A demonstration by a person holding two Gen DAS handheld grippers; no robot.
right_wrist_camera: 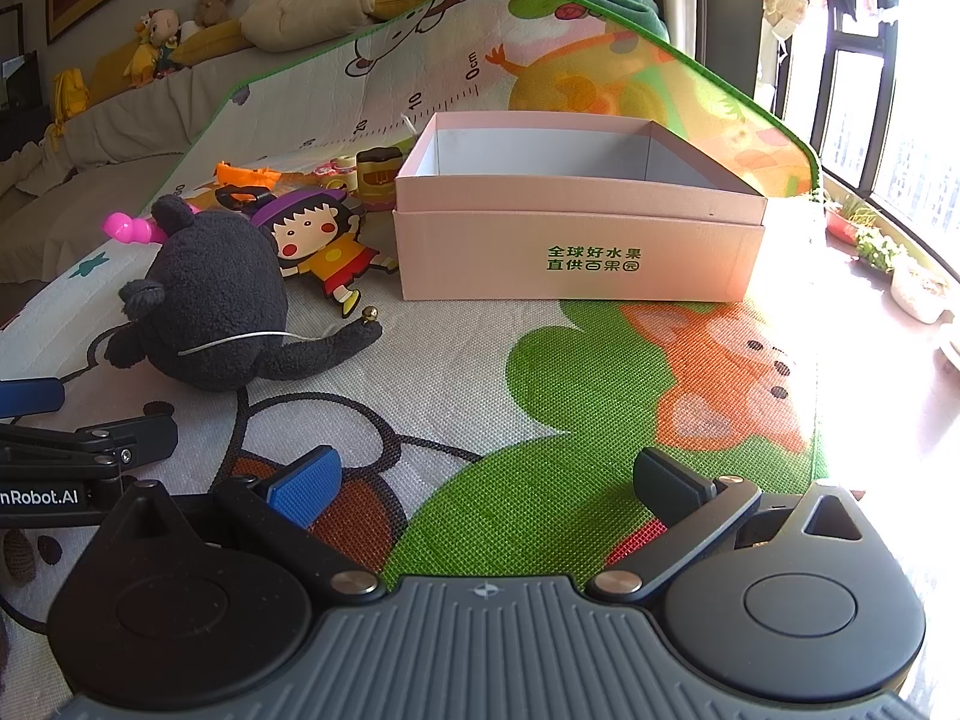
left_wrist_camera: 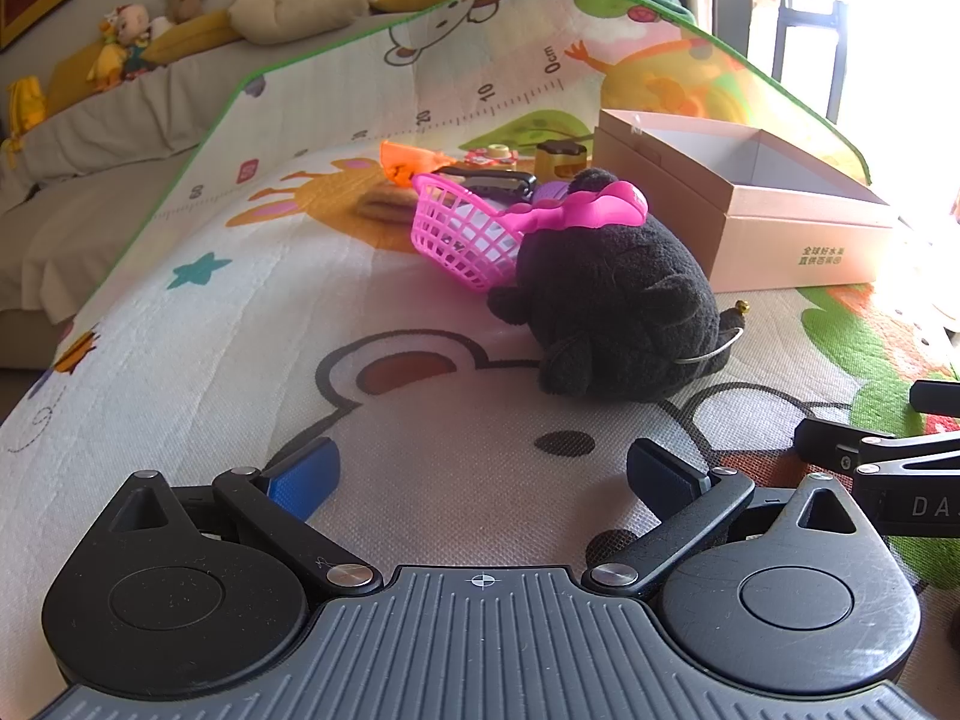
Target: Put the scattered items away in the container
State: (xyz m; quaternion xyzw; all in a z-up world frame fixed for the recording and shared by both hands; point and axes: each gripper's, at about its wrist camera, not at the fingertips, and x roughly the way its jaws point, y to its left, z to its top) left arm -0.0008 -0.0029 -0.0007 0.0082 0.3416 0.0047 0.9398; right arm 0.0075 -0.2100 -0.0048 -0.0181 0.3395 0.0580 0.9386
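A black plush toy [left_wrist_camera: 618, 306] [right_wrist_camera: 210, 294] with a pink bow lies on the play mat, a short way ahead of my left gripper [left_wrist_camera: 480, 480], which is open with nothing between its fingers. Behind the plush a pink plastic basket [left_wrist_camera: 462, 228] is tipped on its side. A flat cartoon-girl figure [right_wrist_camera: 318, 240] lies between the plush and an open pink cardboard box [right_wrist_camera: 576, 228] [left_wrist_camera: 744, 204]. Small orange toy [right_wrist_camera: 247, 175] and a brown block [right_wrist_camera: 377, 175] sit behind. My right gripper [right_wrist_camera: 486, 480] is open over the mat, in front of the box.
The colourful mat [right_wrist_camera: 540, 420] covers a raised surface with a green-trimmed far edge. A sofa with cushions and stuffed toys [left_wrist_camera: 126, 42] stands at the back left. Windows and potted plants [right_wrist_camera: 882, 246] are at the right. The left gripper's side [right_wrist_camera: 72, 450] shows in the right wrist view.
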